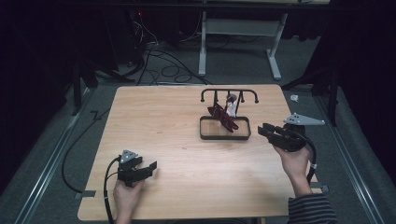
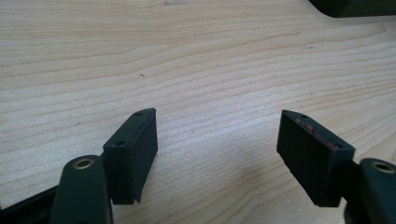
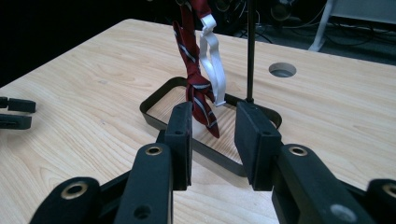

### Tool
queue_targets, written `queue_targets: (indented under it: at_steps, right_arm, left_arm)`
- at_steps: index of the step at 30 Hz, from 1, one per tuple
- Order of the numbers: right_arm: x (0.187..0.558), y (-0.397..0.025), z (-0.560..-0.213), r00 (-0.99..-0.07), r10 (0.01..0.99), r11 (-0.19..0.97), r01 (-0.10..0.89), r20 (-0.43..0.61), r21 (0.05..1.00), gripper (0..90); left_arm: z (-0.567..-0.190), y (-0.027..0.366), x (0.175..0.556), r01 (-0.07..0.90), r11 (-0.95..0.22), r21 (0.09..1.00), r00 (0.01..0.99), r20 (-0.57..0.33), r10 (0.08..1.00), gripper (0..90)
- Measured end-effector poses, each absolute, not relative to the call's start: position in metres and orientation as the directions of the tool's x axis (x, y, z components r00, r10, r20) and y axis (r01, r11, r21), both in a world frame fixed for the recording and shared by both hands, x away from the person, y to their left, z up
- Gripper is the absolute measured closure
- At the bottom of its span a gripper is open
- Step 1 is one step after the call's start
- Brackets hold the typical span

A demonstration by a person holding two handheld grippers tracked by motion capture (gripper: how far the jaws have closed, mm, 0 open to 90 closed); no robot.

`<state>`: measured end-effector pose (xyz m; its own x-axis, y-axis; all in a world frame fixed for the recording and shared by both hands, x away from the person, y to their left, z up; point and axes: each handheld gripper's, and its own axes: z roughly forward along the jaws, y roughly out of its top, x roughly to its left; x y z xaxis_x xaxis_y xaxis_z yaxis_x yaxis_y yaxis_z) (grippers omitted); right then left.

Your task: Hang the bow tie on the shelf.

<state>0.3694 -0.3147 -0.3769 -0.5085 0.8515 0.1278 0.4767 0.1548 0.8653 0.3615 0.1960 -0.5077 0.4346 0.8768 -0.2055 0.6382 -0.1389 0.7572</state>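
A black wire rack (image 1: 229, 92) rises from a rectangular frame base (image 1: 224, 136) right of the table's middle. From its top bar hangs a dark red striped tie (image 1: 223, 117) with a white loop (image 1: 230, 108) beside it. My right gripper (image 1: 263, 130) sits just right of the base and points at it. In the right gripper view this gripper (image 3: 215, 109) is open, and the tie (image 3: 192, 70) and white loop (image 3: 214, 60) hang beyond its tips, apart from them. My left gripper (image 1: 148, 167) rests near the front left and stands wide open (image 2: 217, 115) over bare wood.
The wooden table (image 1: 163, 121) has a round hole (image 3: 282, 70) behind the rack. The rack's thin pole (image 3: 251, 46) stands at the base's rim (image 3: 156, 100). Cables and a white table frame (image 1: 238, 28) lie on the floor behind.
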Motion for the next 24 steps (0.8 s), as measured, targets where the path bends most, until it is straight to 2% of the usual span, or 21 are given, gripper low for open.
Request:
queue_targets:
  at_steps: [24]
  right_arm:
    - [0.367,-0.312,-0.405,-0.5,0.845,0.12,0.524,0.19,0.843,69.0]
  left_arm:
    - [-0.508,0.196,0.361,0.638,-0.139,0.757,0.434,-0.205,0.877,29.5]
